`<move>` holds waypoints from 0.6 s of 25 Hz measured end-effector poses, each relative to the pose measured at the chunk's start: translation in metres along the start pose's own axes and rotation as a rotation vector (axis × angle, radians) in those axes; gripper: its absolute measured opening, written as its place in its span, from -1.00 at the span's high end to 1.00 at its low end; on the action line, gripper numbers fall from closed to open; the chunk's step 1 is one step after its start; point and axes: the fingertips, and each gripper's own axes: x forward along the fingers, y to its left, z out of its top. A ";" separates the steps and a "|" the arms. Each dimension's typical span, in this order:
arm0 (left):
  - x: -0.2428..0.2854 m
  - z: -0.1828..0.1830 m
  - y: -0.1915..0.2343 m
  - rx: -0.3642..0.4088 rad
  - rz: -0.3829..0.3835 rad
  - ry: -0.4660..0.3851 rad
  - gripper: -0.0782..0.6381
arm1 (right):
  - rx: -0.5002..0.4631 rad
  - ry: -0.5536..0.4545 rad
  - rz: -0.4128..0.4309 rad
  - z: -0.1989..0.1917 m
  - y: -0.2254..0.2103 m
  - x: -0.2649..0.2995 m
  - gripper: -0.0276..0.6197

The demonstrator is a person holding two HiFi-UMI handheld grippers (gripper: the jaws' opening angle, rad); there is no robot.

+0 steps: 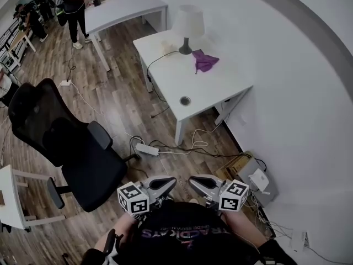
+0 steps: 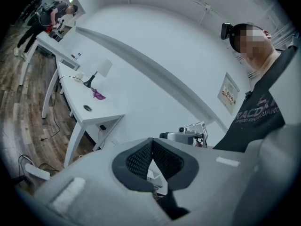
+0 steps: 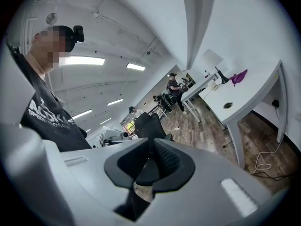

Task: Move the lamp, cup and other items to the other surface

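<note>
Jaws of the left gripper (image 2: 152, 141) are pressed tip to tip with nothing between them. Those of the right gripper (image 3: 153, 141) stand a narrow slit apart and are also empty. In the head view both grippers sit at the bottom centre of the frame, close to the person's chest, with their tips pointing toward each other.

The lamp (image 1: 188, 27), which has a white shade on a dark stem and base, stands upright near the far end of a white desk (image 1: 220, 90) in the upper middle of the head view, well apart from both grippers. Its black cord runs across the desktop and drops over the left edge. A crumpled purple cloth (image 1: 204, 61) lies just beside the lamp's base, to its right. Nearer the front of the desk is a round cable hole (image 1: 185, 100).

A white power strip (image 1: 146, 149) lies on the wooden floor below the desk, among loose cables. A black office chair (image 1: 71, 142) fills the left middle of the frame. A second white desk (image 1: 121, 10) stands at the upper left, where a person (image 1: 74, 4) is standing.
</note>
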 end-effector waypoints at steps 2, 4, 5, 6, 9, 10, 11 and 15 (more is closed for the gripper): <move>-0.013 0.004 0.011 -0.011 0.006 -0.010 0.79 | 0.003 0.007 -0.004 0.000 -0.002 0.016 0.80; -0.028 0.010 0.022 -0.025 0.020 -0.017 0.79 | 0.004 0.008 0.002 0.003 -0.001 0.035 0.78; -0.035 0.014 0.028 -0.028 0.030 -0.017 0.79 | 0.004 0.008 0.007 0.005 -0.002 0.045 0.77; -0.042 0.018 0.033 -0.030 0.041 -0.018 0.79 | 0.003 0.009 0.012 0.007 -0.003 0.055 0.75; -0.062 0.020 0.049 -0.042 0.067 -0.051 0.79 | 0.007 0.007 0.022 0.013 -0.006 0.081 0.75; -0.069 0.020 0.053 -0.049 0.076 -0.063 0.79 | 0.007 0.008 0.025 0.015 -0.006 0.087 0.75; -0.075 0.021 0.056 -0.056 0.089 -0.071 0.79 | 0.005 0.010 0.027 0.017 -0.007 0.093 0.76; -0.093 0.028 0.070 -0.077 0.133 -0.100 0.79 | 0.000 0.014 0.021 0.029 -0.016 0.110 0.85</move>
